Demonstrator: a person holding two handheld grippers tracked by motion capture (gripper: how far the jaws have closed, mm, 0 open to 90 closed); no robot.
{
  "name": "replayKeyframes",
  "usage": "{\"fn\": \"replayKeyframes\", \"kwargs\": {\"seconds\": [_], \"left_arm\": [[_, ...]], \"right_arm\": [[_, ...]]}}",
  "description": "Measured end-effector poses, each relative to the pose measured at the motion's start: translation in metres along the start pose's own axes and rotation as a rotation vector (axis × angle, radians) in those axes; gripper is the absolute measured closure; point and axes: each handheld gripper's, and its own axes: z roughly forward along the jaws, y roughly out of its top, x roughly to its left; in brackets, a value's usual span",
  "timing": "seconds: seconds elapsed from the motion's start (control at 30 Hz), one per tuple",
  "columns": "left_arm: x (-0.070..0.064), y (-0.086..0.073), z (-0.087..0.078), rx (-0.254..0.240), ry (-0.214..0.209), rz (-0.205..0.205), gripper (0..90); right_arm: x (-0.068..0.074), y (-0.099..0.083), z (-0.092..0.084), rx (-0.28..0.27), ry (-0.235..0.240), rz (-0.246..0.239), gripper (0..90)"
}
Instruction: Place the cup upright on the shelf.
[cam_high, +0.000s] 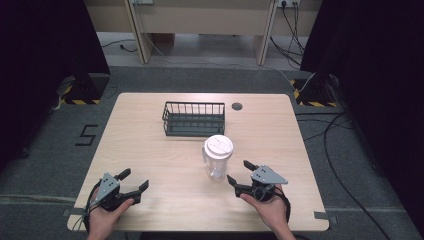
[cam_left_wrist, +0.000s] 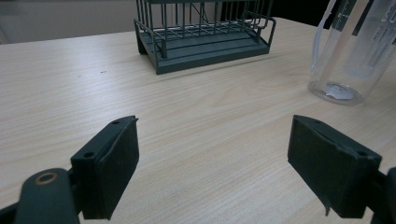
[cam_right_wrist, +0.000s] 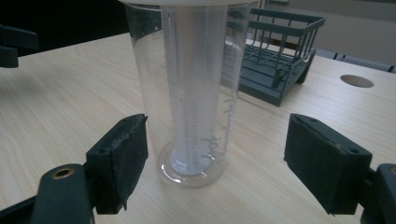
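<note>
While open, right gripper (cam_high: 242, 171) perhaps near cup (cam_high: 217, 158)

clear lidded plastic cup (cam_high: 217, 159) stands upright near table centre.

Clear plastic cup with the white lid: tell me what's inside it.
Through the clear plastic cup a translucent inner tube runs down to the base. No liquid is visible. The white lid covers the opening, hiding the tube's top.
</note>
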Motion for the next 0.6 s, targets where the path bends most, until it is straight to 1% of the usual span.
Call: {"fn": "replayKeyframes", "kwargs": {"seconds": [0.03,0.1,0.13,0.4,0.6], "left_arm": [[0.0,0.0,0.0,0.0,-0.001,0.0,16.1],[0.0,0.0,0.0,-0.001,-0.001,0.0,16.1],[0.0,0.0,0.0,-0.001,0.0,0.0,16.2],[0.0,0.001,0.0,-0.002,-0.003,0.002,16.2],[0.0,0.001,0.0,-0.003,-0.003,0.002,16.5]], "right_arm": [[0.001,0.0,0.007,0.007,0.011,0.005,21.5],[0.002,0.001,0.01,0.009,0.015,0.008,21.3],[0.003,0.001,0.016,0.009,0.022,0.005,20.9],[0.006,0.003,0.031,0.015,0.034,0.007,19.0],[0.005,0.003,0.042,0.022,0.028,0.008,16.9]]}}
